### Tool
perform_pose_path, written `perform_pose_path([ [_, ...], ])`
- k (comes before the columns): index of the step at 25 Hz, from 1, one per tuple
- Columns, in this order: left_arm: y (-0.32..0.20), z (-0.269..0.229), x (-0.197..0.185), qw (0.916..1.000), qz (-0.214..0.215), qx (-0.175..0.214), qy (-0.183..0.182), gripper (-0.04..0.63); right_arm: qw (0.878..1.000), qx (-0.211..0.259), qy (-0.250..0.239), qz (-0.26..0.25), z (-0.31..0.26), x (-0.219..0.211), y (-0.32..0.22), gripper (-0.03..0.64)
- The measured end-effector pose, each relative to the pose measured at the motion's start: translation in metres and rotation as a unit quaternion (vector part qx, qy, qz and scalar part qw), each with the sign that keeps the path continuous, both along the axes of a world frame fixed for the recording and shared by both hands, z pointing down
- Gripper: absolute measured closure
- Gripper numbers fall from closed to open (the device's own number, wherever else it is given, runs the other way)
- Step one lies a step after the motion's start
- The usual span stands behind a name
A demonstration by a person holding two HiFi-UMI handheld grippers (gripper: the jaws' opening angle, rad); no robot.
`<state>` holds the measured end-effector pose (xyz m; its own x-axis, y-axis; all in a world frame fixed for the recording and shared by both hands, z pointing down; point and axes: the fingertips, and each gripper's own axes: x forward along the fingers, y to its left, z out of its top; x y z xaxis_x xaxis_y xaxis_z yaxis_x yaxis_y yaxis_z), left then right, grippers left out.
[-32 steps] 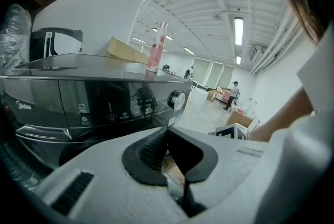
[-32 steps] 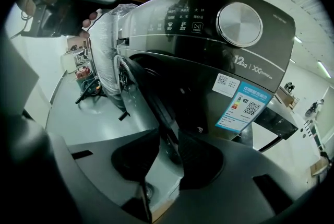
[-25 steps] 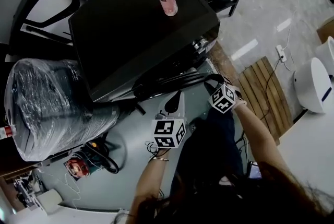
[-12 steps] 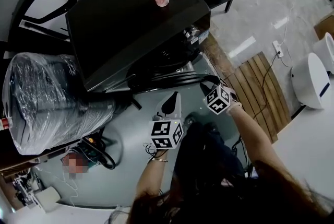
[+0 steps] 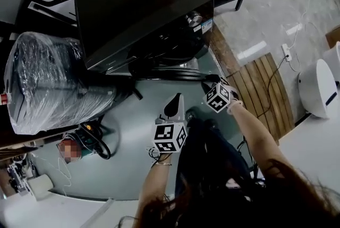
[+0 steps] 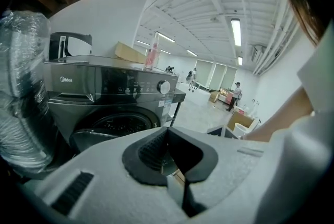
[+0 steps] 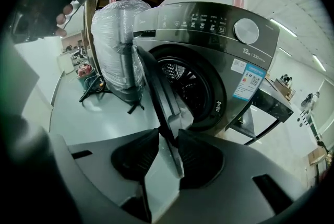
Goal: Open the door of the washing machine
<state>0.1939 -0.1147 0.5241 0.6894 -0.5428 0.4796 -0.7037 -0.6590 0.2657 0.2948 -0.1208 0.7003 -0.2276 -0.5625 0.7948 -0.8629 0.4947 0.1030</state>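
Right gripper (image 7: 168, 135) clasps the free edge of the washing machine's door (image 7: 151, 87) at centre frame, a pad on each face, though its jaws have just been opening a little. The door stands well ajar, with the drum showing behind it. The washing machine (image 5: 138, 3) fills the upper centre of the head view. Left gripper (image 6: 167, 131), lower centre, is closed and empty. Risk: as the grip loosens, the thin edge may slip free mid-swing, or the door may swing into the plastic-wrapped bundle (image 7: 117, 40) at left.
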Motion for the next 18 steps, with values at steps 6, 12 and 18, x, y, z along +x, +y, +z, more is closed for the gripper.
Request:
perform_pose_path([
  [6,0.019,-0.001,-0.018,0.9995,-0.032,0.002,-0.006,0.581,1.0,-0.011,0.003,-0.026,0.007,-0.013,0.017,0.515],
  [12,0.028,-0.005,-0.036,0.9984,-0.055,0.0,-0.012,0.581,1.0,-0.016,0.0,-0.024,0.009,-0.025,0.032,0.52],
  [18,0.028,-0.005,-0.047,0.9984,-0.056,0.001,-0.012,0.581,1.0,-0.016,-0.005,-0.017,0.011,-0.039,0.046,0.525],
])
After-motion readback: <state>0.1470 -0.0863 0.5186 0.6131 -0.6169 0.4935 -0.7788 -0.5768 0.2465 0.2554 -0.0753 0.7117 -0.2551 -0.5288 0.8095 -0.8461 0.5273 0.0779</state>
